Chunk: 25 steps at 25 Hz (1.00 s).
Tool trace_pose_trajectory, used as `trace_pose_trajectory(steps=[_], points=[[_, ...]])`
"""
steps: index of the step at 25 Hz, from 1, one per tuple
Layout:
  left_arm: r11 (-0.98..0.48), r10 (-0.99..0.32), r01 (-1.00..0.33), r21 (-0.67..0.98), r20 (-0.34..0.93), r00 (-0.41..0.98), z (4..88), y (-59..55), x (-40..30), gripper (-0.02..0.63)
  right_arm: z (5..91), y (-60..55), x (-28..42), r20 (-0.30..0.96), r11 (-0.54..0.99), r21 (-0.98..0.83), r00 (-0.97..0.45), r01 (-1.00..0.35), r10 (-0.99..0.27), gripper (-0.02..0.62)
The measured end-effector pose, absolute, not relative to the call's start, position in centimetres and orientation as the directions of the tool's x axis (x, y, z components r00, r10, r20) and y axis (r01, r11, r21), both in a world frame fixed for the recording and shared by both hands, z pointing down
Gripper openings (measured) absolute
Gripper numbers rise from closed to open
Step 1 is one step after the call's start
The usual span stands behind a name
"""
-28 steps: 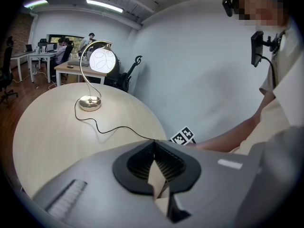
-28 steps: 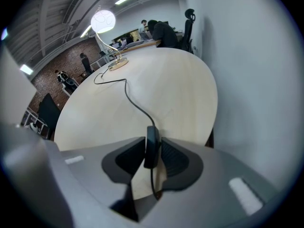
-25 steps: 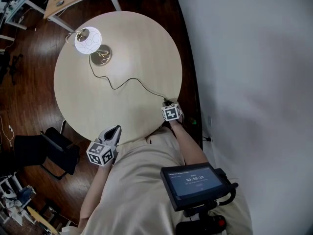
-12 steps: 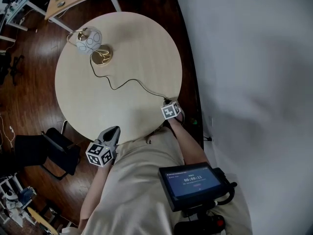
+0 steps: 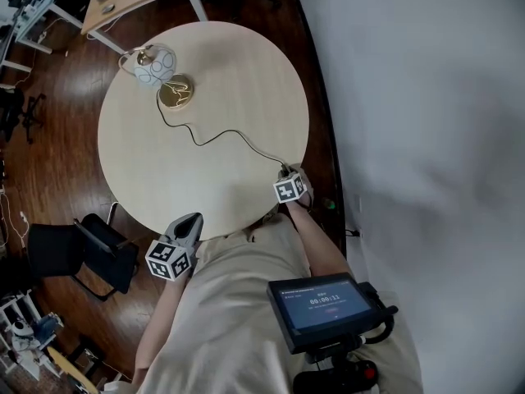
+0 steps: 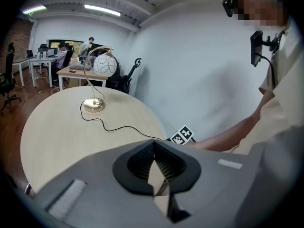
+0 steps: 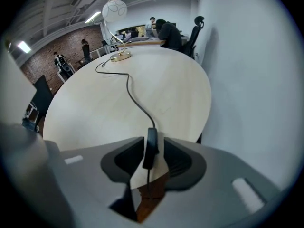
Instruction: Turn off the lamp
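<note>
Right gripper view: lamp switch (image 7: 151, 148) loose between right gripper's (image 7: 154, 142) just-opened fingers (image 7: 176, 156); left gripper's (image 6: 155, 145) clenched, empty.

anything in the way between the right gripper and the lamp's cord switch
Nothing visible stands in the way. The cord switch already sits between the fingers of the right gripper, at the near edge of the table. The fingers have just been opening, and a gap shows beside the switch.
</note>
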<state>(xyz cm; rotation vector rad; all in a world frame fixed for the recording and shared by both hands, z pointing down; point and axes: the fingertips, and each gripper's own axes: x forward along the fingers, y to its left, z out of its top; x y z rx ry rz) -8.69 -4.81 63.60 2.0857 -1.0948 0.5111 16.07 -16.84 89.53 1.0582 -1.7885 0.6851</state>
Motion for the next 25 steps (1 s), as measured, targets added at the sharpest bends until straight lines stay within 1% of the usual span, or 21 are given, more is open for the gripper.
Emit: trace_pose_trajectory(steps=[3,6,10,14,15,18,22,25], points=[[-0.384,-0.54,-0.829,0.405,0.63,0.558,63.4,-3.5,-8.6,-0.021,88.3,-16.5,16.3,0.884,0.461,0.007,-0.21,-0.887,-0.417,0.162],[-0.372,-0.532,-0.836,0.404,0.645,0.549,63.5,-2.3,-8.8,-0.021,86.8,-16.9,16.2,0.837,0.458,0.021,-0.235,-0.889,-0.494,0.206],[-0.348,-0.542,-0.85,0.397,0.654,0.527,64.1,0.0,-9.6,-0.021,85.5,-16.3,15.2,0.78,0.478,0.036,-0.274,-0.878,-0.563,0.206],[-0.328,-0.563,-0.847,0.419,0.633,0.531,64.5,1.9,-12.0,-0.02,84.2,-14.6,13.4,0.742,0.468,0.078,-0.262,-0.88,-0.617,0.2],[-0.33,-0.565,-0.843,0.425,0.627,0.537,64.5,2.3,-12.8,-0.021,83.6,-13.9,12.8,0.734,0.464,0.081,-0.261,-0.882,-0.627,0.188],[-0.375,-0.559,-0.823,0.428,0.604,0.568,64.1,3.2,-15.1,-0.021,81.3,-11.1,11.0,0.709,0.428,0.094,-0.241,-0.899,-0.662,0.162],[-0.451,-0.575,-0.794,0.406,0.548,0.607,62.8,4.2,-18.2,-0.021,79.0,-8.2,8.3,0.671,0.309,0.055,-0.195,-0.949,-0.715,0.143],[-0.496,-0.586,-0.79,0.36,0.533,0.611,62.2,6.1,-21.5,-0.021,78.0,-4.9,3.1,0.658,0.31,0.021,-0.221,-0.95,-0.72,0.132]])
